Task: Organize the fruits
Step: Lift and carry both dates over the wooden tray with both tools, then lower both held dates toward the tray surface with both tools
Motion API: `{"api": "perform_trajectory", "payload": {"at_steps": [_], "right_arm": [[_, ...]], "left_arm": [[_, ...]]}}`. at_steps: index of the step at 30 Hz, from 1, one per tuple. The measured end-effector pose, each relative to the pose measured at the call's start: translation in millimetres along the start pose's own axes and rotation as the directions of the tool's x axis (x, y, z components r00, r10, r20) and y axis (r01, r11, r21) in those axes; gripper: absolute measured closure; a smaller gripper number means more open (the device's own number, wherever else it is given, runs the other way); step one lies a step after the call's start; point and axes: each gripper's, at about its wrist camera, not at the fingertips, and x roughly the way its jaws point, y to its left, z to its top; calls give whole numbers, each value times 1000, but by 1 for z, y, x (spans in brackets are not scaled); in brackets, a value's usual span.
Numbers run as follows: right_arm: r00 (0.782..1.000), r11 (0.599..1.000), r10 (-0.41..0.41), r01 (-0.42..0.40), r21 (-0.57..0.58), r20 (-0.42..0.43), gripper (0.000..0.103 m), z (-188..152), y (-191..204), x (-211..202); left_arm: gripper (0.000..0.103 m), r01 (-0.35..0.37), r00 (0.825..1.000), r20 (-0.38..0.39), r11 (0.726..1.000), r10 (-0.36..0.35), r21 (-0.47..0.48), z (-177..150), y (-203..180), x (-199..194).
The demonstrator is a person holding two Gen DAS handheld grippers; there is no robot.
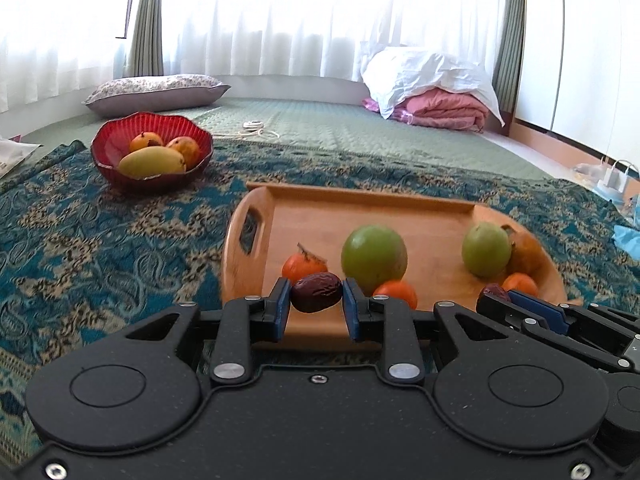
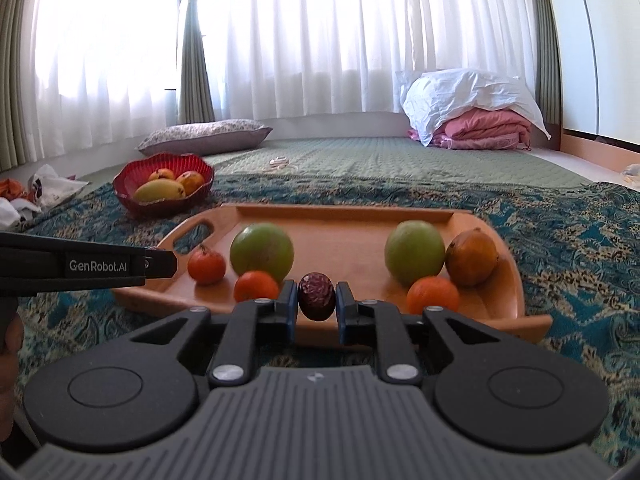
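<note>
Left claw (image 1: 316,300), right claw (image 2: 316,298): both clamped.

A patterned teal rug (image 2: 560,248) carries the things, spread over a green quilted mat (image 2: 360,160). On the rug sit a wooden tray (image 2: 344,216) and, off to its far left, a red bowl (image 2: 124,192). A pillow (image 2: 208,136), a white cable (image 2: 282,164) and folded pink bedding (image 2: 484,128) lie on the mat
</note>
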Motion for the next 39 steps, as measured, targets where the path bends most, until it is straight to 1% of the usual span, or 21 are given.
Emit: {"api": "perform_trajectory", "payload": {"at_steps": [10,14,17,22,27,34,39], "right_arm": [[999,998,-38,37,49,20,80,32,-18,24],[998,995,-55,54,78,15,80,45,-29,39],[998,996,-61,60,72,9,80,53,-34,50],[998,996,-60,62,58,-34,80,56,-39,69],[995,996,-58,63,61,-80,80,47,-41,82],[993,998,-62,64,19,-97,80,36,-34,88],[992,998,-59,61,16,-111,80,34,-32,92]], "left_arm": [[77,7,1000,23,1000,-7,2,43,-2,30],[77,2,1000,3,1000,-2,-11,60,2,52],[77,-11,1000,-24,1000,11,-7,69,3,71],[77,-19,997,-80,1000,20,12,72,2,98],[77,-22,991,-132,1000,22,-1,70,5,118],[77,-32,986,-164,999,31,-5,71,9,136],[77,-37,983,-179,999,36,1,70,11,144]]}}
